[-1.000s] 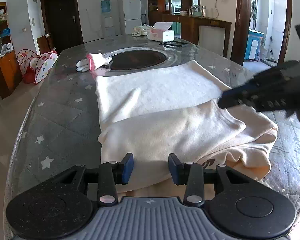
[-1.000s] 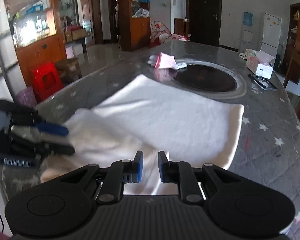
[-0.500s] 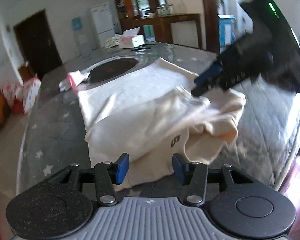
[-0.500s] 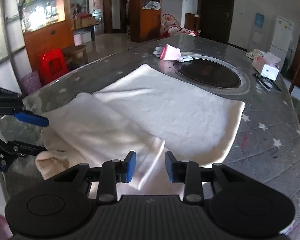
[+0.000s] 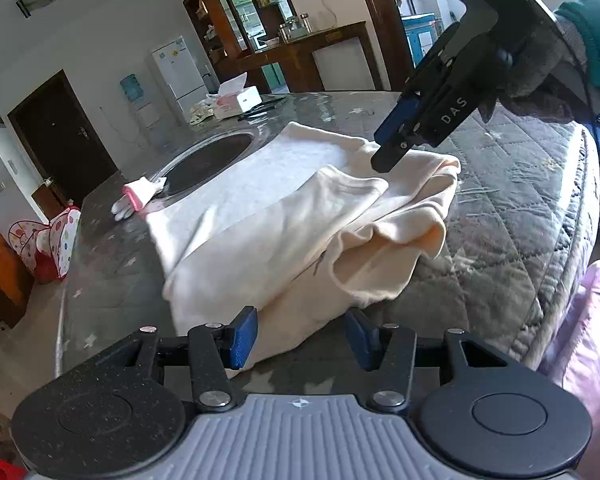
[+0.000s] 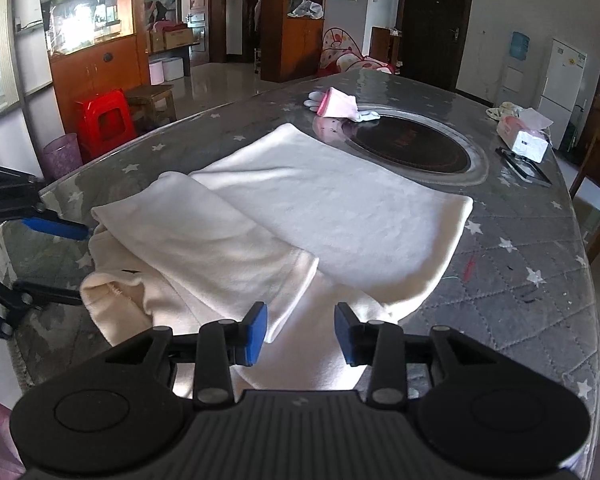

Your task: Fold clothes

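A cream garment point(image 5: 268, 236) lies partly folded on the grey quilted, star-printed table cover point(image 5: 512, 208), with one layer turned over the top and a bunched, rumpled end point(image 5: 384, 256) near the table corner. My left gripper point(image 5: 302, 338) is open at the garment's near edge, with nothing held between its fingers. In the right wrist view the same garment point(image 6: 340, 208) spreads out ahead, and my right gripper point(image 6: 300, 330) stands open just over its near fold. The left gripper point(image 6: 60, 264) shows open at the left edge. A gloved hand holds the right gripper point(image 5: 396, 140) above the garment's far side.
A pink and white glove point(image 6: 336, 106) lies by the dark round inset point(image 6: 408, 150) in the table. A tissue box point(image 6: 522, 138) and a flat black item point(image 6: 524, 170) sit at the far right. A red stool point(image 6: 104, 120) stands on the floor beside the table.
My right gripper has gone from nearly shut over the cloth to open, and the folded layer now rests on the garment. The left gripper swung round towards the table corner and spread wider.
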Demonstrator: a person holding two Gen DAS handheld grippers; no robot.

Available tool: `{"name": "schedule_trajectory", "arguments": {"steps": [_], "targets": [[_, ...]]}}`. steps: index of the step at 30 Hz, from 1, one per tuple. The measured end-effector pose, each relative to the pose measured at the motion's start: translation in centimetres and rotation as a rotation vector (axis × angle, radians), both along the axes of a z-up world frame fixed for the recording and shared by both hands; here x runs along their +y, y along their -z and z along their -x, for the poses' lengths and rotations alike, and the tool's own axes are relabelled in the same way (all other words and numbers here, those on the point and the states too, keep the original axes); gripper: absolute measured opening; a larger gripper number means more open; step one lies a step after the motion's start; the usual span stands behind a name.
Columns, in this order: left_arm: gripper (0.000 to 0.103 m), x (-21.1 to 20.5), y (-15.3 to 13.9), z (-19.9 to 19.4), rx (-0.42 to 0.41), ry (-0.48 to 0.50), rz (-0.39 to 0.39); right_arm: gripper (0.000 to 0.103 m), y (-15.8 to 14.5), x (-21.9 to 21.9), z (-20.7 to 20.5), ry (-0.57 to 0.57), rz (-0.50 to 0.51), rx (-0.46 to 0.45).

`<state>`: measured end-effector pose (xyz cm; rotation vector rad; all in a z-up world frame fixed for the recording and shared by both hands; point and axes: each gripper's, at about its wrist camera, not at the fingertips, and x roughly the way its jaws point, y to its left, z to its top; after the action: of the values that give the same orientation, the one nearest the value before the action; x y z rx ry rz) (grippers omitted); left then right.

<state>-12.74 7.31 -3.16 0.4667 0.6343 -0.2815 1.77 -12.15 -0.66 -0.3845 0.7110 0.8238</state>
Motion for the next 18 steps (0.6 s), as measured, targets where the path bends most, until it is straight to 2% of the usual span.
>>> {"name": "schedule_trajectory", "arguments": {"steps": [3, 5, 7, 8, 15, 18], "targets": [[0.050, -0.7, 0.2, -0.5, -0.010, 0.021, 0.005, 0.042, -0.3, 0.0, 0.4, -0.010, 0.002, -0.014], [0.028, -1.0, 0.3, -0.7, -0.010, 0.039, 0.006, 0.044, -0.6, -0.1, 0.6, -0.013, 0.001, -0.020], [0.014, -0.8, -0.2, -1.1, -0.023, 0.029, 0.027, 0.048, -0.6, -0.3, 0.8, -0.018, 0.003, -0.027], [0.011, -0.8, -0.5, -1.3, -0.029, 0.024, 0.038, 0.050, -0.6, -0.4, 1.0, -0.020, 0.003, -0.030], [0.009, 0.3, -3.1, -3.7, -0.065, -0.022, 0.127, 0.053, -0.3, -0.9, 2.6, -0.110, 0.023, -0.042], [0.009, 0.8, -4.0, -5.4, -0.059, -0.033, 0.161, 0.061, -0.2, -0.9, 3.4, -0.157, 0.024, -0.054]]}}
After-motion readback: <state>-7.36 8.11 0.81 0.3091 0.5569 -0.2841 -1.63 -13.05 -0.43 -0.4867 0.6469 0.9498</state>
